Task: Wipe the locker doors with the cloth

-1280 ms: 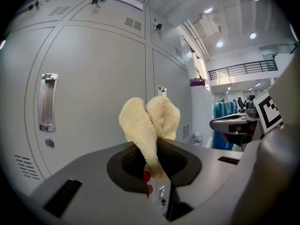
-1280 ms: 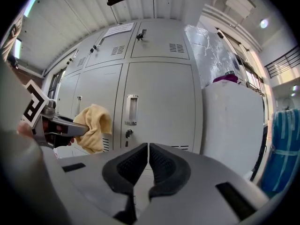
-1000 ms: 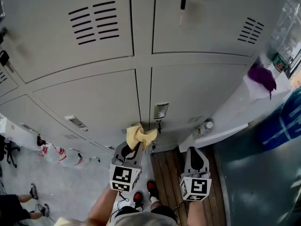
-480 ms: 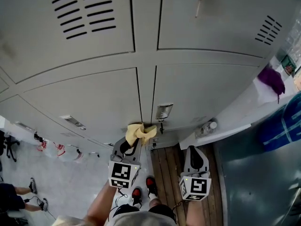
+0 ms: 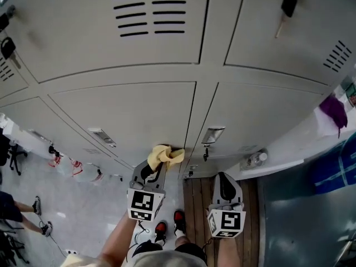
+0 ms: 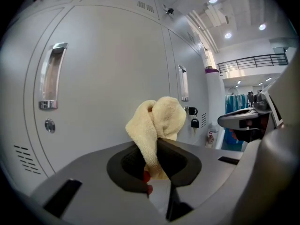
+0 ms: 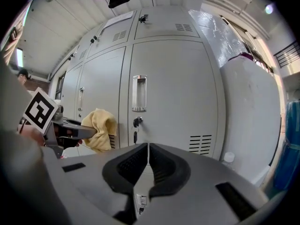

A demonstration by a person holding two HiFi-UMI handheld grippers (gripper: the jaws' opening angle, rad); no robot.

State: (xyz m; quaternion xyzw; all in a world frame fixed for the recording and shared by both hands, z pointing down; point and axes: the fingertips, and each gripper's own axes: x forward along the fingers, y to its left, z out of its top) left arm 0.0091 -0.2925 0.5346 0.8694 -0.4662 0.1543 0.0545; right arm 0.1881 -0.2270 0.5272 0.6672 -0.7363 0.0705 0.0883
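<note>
A crumpled yellow cloth (image 5: 164, 154) is pinched in my left gripper (image 5: 157, 168), which is shut on it. The cloth (image 6: 159, 121) sticks up out of the jaws, right at the grey locker door (image 6: 108, 78); whether it touches the door I cannot tell. In the head view it lies at the right edge of the lower left door (image 5: 128, 110), by the seam with the lower right door (image 5: 261, 115). My right gripper (image 5: 222, 185) hangs lower, shut and empty (image 7: 148, 165), facing the door with the handle (image 7: 138, 93). The right gripper view also shows the cloth (image 7: 99, 128) at its left.
A key (image 5: 206, 153) hangs under the handle (image 5: 213, 134) of the right door, and another key (image 5: 288, 4) hangs higher up. A bottle (image 5: 255, 159) stands by the white side wall, a purple rag (image 5: 334, 107) lies on top. Wooden floorboards (image 5: 197, 191) and another person's legs (image 5: 22, 210) show below.
The lockers have slid right in the head view. The cloth now sits further left of the door handle, and my left gripper still holds it. The right gripper stays shut.
</note>
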